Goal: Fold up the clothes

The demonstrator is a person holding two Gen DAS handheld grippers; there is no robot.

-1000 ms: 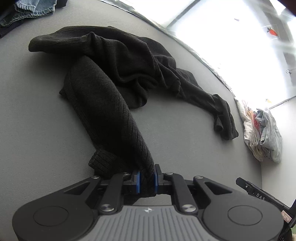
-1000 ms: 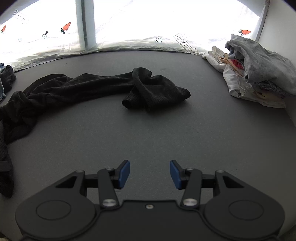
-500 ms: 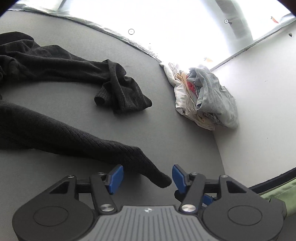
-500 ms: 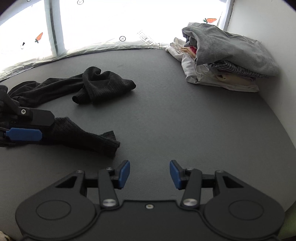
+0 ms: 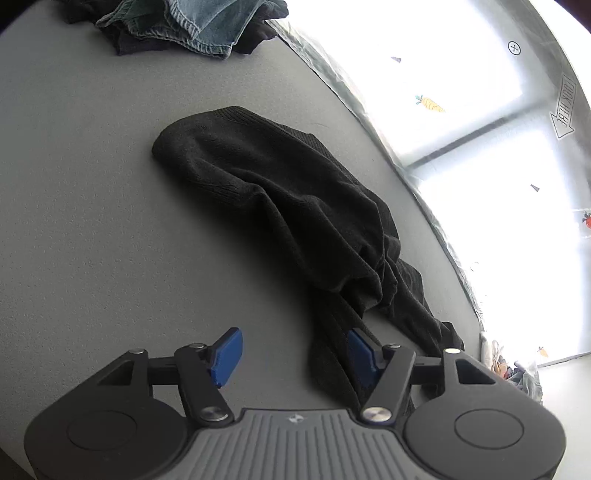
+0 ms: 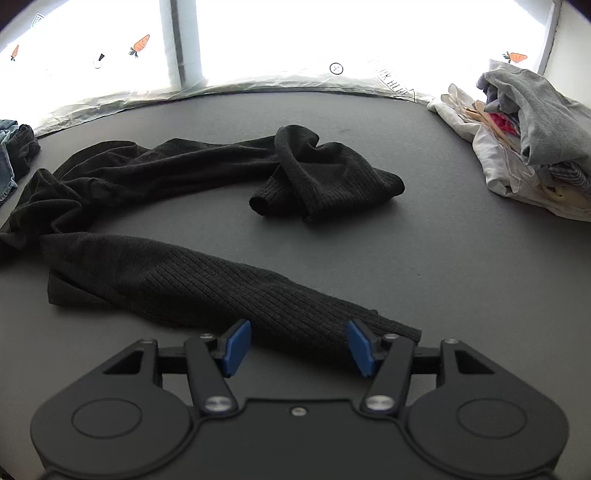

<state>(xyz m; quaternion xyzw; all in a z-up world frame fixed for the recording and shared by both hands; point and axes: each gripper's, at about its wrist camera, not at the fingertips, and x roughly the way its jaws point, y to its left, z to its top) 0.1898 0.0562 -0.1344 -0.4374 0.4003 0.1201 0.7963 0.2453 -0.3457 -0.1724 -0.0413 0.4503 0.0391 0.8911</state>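
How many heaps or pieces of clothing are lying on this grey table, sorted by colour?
Black ribbed knit sweater, spread out: 1
Blue denim and dark clothes pile: 1
Grey and white mixed clothes pile: 1
Total: 3, all on the grey table. How many garments each pile holds cannot be told.

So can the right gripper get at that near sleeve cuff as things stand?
Probably yes. The right gripper has its jaws opening just above the near sleeve of the black sweater, the cuff by its right finger, nothing between.
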